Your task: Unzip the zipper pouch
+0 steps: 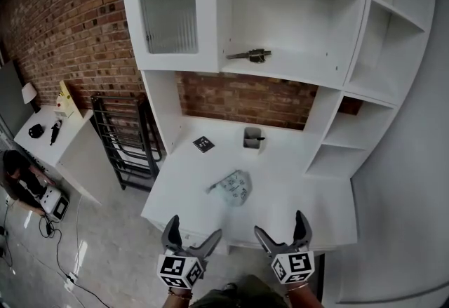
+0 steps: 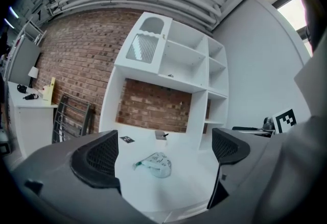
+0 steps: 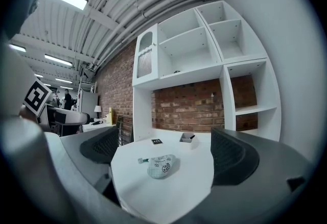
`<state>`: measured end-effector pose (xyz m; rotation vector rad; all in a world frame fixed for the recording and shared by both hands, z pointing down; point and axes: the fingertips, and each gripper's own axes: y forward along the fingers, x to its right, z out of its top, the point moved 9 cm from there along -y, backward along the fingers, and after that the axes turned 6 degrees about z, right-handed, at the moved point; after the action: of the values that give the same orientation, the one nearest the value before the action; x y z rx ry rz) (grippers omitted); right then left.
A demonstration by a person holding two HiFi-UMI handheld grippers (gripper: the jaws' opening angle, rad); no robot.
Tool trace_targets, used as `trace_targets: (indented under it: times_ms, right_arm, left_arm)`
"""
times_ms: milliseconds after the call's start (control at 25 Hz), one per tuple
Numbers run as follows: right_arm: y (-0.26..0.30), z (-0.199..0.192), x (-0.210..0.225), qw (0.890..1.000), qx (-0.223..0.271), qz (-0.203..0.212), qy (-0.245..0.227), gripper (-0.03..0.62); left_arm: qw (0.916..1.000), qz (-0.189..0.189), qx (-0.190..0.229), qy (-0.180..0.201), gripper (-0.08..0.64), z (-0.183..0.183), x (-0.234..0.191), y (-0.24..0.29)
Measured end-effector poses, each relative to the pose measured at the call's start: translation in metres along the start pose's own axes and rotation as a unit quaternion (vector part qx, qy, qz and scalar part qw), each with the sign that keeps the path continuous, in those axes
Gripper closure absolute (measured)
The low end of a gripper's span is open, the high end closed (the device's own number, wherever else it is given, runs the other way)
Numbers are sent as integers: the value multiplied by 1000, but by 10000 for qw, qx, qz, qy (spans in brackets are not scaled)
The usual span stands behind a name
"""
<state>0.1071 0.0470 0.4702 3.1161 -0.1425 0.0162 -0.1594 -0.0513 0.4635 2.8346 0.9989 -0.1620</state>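
A small pale zipper pouch (image 1: 233,186) with a green tab at its left end lies in the middle of the white desk (image 1: 302,201). It also shows between the jaws in the left gripper view as the pouch (image 2: 155,164) and in the right gripper view as the pouch (image 3: 161,164). My left gripper (image 1: 191,235) and right gripper (image 1: 282,231) hang side by side in front of the desk's near edge, both open and empty, well short of the pouch.
A small grey cup (image 1: 252,138) and a dark square card (image 1: 203,144) sit at the back of the desk. White shelving (image 1: 295,33) rises behind; a metal object (image 1: 251,55) lies on a shelf. A black rack (image 1: 126,138) and a side table (image 1: 52,132) stand left.
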Motion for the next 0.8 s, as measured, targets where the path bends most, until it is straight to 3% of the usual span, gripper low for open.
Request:
trace_targets:
  times_ms: [800]
  right_arm:
    - [104,-7,67,9978,-395,527,69,28]
  left_arm:
    - [9983,548,-38,-200,-5,3,-14,91]
